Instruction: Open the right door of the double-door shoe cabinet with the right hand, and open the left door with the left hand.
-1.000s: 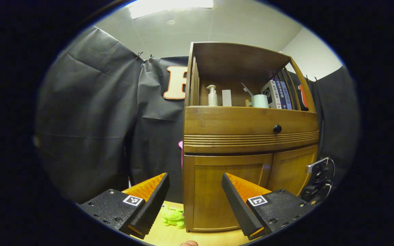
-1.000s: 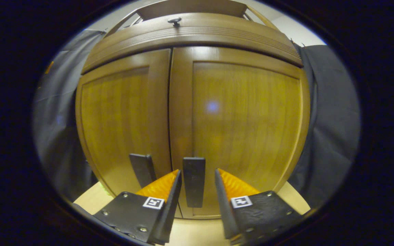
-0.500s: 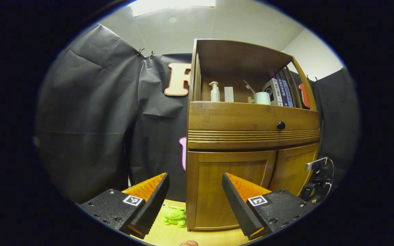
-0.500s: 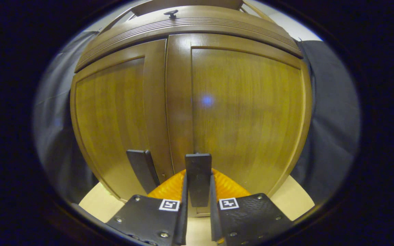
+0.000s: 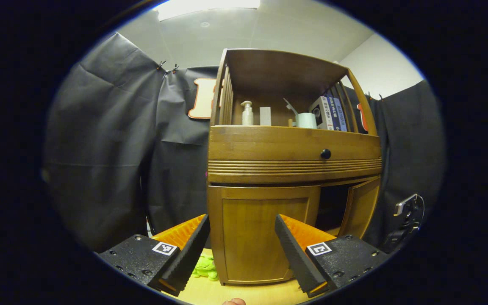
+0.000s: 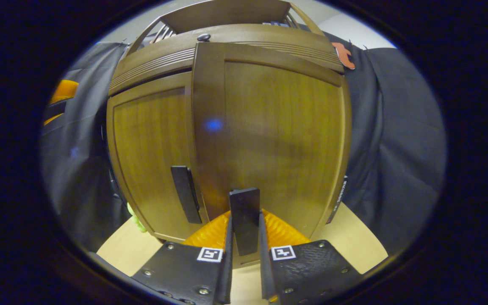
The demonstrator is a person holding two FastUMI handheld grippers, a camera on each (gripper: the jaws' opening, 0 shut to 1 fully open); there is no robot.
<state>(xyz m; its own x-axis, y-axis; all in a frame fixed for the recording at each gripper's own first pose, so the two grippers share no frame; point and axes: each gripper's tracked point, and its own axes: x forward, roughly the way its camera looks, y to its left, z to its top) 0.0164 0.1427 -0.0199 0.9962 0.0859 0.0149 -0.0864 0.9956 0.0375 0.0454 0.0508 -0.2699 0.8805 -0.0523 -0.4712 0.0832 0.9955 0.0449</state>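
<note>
The right gripper (image 6: 244,254) pinched the right door's handle (image 6: 244,220), so the right door (image 6: 269,140) stood ajar. The left gripper (image 5: 240,248) hung wide open and empty, back from the closed left door (image 5: 261,237), apparently awaiting its turn.

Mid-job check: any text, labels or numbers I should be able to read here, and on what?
Nothing reads clearly.
Book spines on the cabinet's top shelf: print too small.
Square markers on the left tool and on the right tool gripping the door handle: coded patterns, no words.

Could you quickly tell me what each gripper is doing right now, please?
Left gripper: open, holding nothing.
Right gripper: shut on the right door handle, right door partly open.
</note>
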